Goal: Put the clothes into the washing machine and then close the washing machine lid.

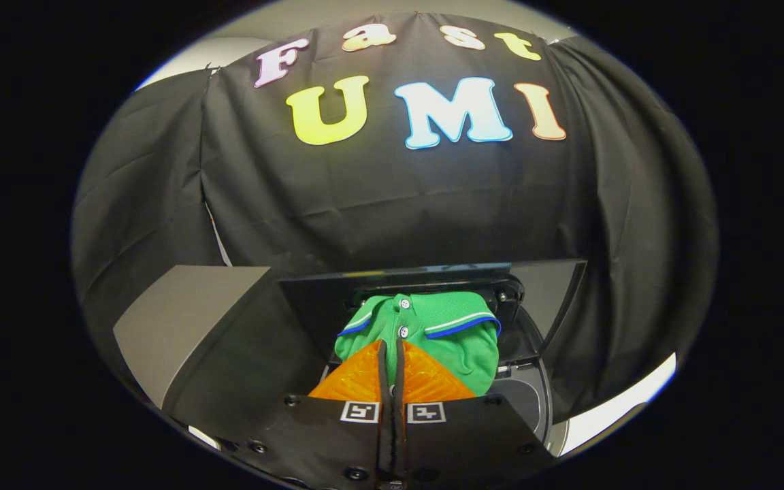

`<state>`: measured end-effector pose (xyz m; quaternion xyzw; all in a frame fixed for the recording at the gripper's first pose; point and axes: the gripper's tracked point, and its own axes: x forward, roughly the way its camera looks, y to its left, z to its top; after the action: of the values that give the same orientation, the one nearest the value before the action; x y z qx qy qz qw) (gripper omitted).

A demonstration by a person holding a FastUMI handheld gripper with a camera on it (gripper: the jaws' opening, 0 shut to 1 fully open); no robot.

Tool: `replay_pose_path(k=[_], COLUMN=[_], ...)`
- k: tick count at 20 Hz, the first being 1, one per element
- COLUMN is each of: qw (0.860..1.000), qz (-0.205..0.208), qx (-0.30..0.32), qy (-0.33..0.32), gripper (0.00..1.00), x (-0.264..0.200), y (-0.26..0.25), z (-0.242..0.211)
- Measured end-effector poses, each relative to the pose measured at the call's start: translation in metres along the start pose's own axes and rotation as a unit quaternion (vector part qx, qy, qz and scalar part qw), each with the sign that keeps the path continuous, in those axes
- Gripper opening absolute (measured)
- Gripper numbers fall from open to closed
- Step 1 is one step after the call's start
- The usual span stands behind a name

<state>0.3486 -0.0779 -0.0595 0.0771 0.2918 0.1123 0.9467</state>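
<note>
1. The gripper [390, 354] points forward and slightly down toward the washing machine [535, 395]; its two fingers [365, 378] are drawn almost together, only a thin slit between them, and they appear to pinch the near hem of the green polo shirt [463, 347].
2. Hard to say exactly how much cloth sits between the fingers; the pinched part is hidden behind them; the lower half of the shirt is covered too.
3. The shirt is just ahead of the fingers, hanging over the machine's opening; green, white-and-blue trimmed collar, two white buttons on the placket.
4. The lid [548, 299] stands raised behind the shirt, dark and glossy; the booth's black cloth [392, 204] hangs on the far side.
</note>
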Motion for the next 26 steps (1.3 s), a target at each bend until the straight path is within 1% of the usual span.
replay_pose_path(k=[7,12,20,26], qw=[0.999,0.997,0.989,0.984], qz=[-0.008,-0.025,-0.04,-0.047], qx=[-0.005,-0.003,-0.009,-0.011], qy=[0.04,0.075,0.141,0.173], gripper=[0.01,0.01,0.01,0.01], x=[0.016,0.027,0.045,0.053], y=[-0.009,-0.022,-0.031,-0.035], z=[-0.043,-0.079,-0.132,-0.163])
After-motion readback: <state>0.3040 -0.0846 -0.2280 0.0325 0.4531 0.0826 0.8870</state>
